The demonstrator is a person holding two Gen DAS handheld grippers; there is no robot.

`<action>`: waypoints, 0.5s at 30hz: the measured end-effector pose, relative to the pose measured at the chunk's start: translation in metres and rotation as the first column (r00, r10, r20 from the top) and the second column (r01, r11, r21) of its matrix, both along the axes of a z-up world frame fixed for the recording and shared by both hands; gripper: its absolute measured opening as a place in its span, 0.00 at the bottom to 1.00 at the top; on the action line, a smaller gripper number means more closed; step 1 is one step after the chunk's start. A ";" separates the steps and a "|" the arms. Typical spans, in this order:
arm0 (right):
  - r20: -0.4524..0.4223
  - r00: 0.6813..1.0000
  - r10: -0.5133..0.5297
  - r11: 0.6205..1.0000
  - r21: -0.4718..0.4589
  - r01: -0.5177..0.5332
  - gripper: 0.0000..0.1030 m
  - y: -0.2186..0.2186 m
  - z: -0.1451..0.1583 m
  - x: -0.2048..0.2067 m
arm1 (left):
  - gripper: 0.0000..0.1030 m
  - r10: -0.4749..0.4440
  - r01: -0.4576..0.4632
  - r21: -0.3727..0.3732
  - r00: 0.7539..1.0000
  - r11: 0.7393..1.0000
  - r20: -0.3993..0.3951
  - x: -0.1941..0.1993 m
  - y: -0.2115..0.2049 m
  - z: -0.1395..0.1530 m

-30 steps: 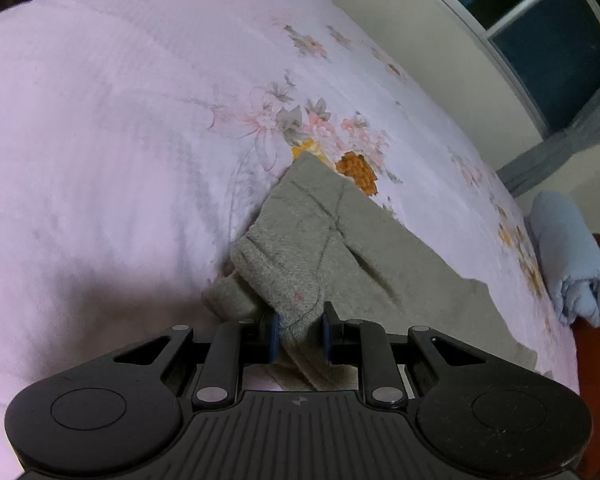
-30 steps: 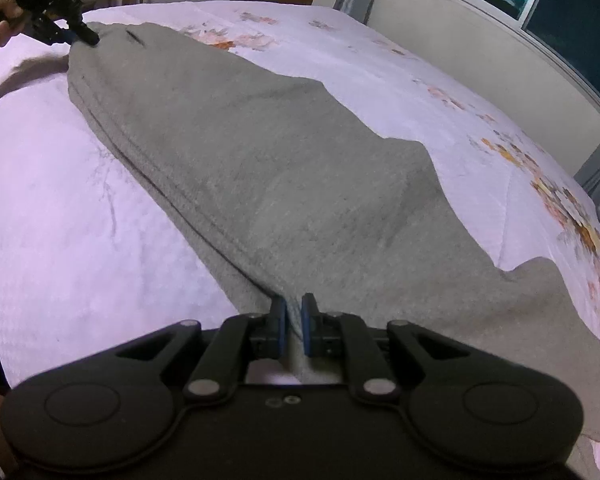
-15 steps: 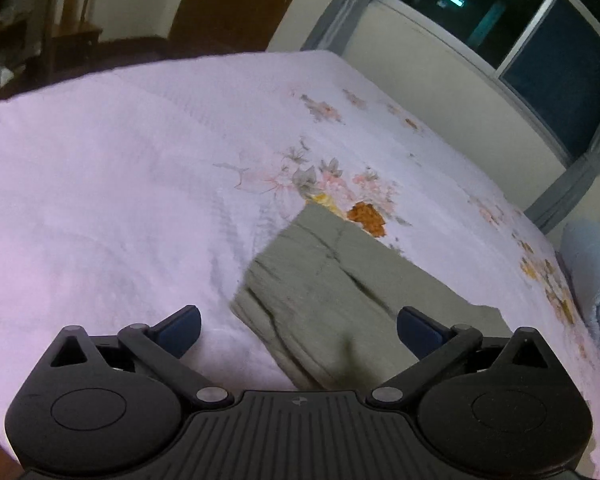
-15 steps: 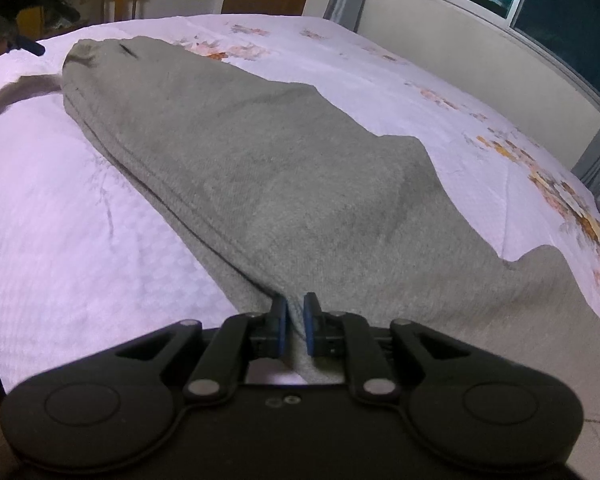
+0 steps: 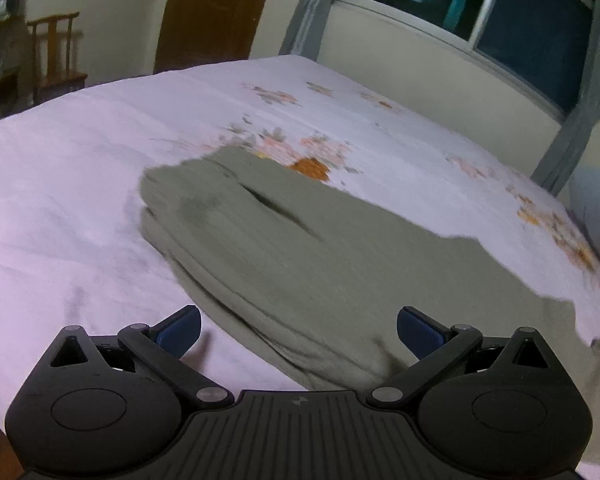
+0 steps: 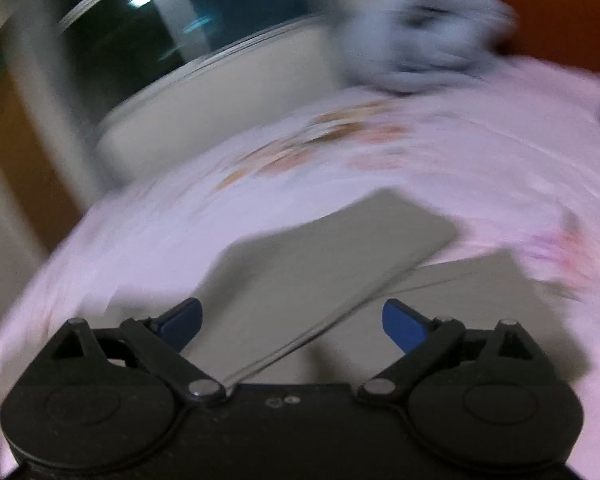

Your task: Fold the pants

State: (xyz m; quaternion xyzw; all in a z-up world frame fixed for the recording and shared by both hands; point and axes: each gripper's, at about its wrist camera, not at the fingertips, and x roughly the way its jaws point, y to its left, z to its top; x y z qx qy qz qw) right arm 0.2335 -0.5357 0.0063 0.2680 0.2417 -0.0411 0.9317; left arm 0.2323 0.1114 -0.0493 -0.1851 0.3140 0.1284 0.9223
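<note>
The left gripper (image 5: 298, 330) has its jaws spread fully wide and grips nothing; grey cloth lies on the bed below the gap, touched by neither blue pad. The right gripper (image 6: 292, 324) has its jaws opening, and its blurred view shows cloth beneath and beyond them, with neither pad pressing on it.

The grey knitted pants (image 5: 284, 248) lie folded lengthwise on the pale pink floral bedspread (image 5: 80, 184), one leg stacked on the other, with layered edges along the near left side and a pocket slit on top. In the right wrist view, the pants (image 6: 320, 256) end in a squared corner out on the spread, with a second layer showing to its right.

By my reading, the lengthwise fold is laid and let go, and the crosswise fold is next. That calls for each gripper to pinch both layers at one end and carry them over the other end, keeping the stacked edges aligned.

Bare bedspread is open to the left and far side. To the right, a rolled light-blue blanket (image 5: 598, 216) sits near the bed's edge, well apart from the pants.
</note>
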 end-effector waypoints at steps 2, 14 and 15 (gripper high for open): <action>-0.025 0.997 -0.067 0.989 0.128 0.070 0.64 -0.034 -0.010 0.009 | 1.00 -0.017 0.017 0.031 1.000 0.999 -0.003 0.001 -0.015 -0.006; -0.105 0.975 -0.194 0.855 0.469 0.221 0.20 -0.085 -0.078 0.054 | 1.00 -0.022 0.022 0.044 1.000 0.999 -0.017 0.009 -0.030 -0.038; -0.105 0.975 -0.194 0.850 0.477 0.221 0.17 -0.086 -0.077 0.061 | 1.00 -0.022 0.022 0.045 1.000 0.999 -0.018 0.011 -0.029 -0.039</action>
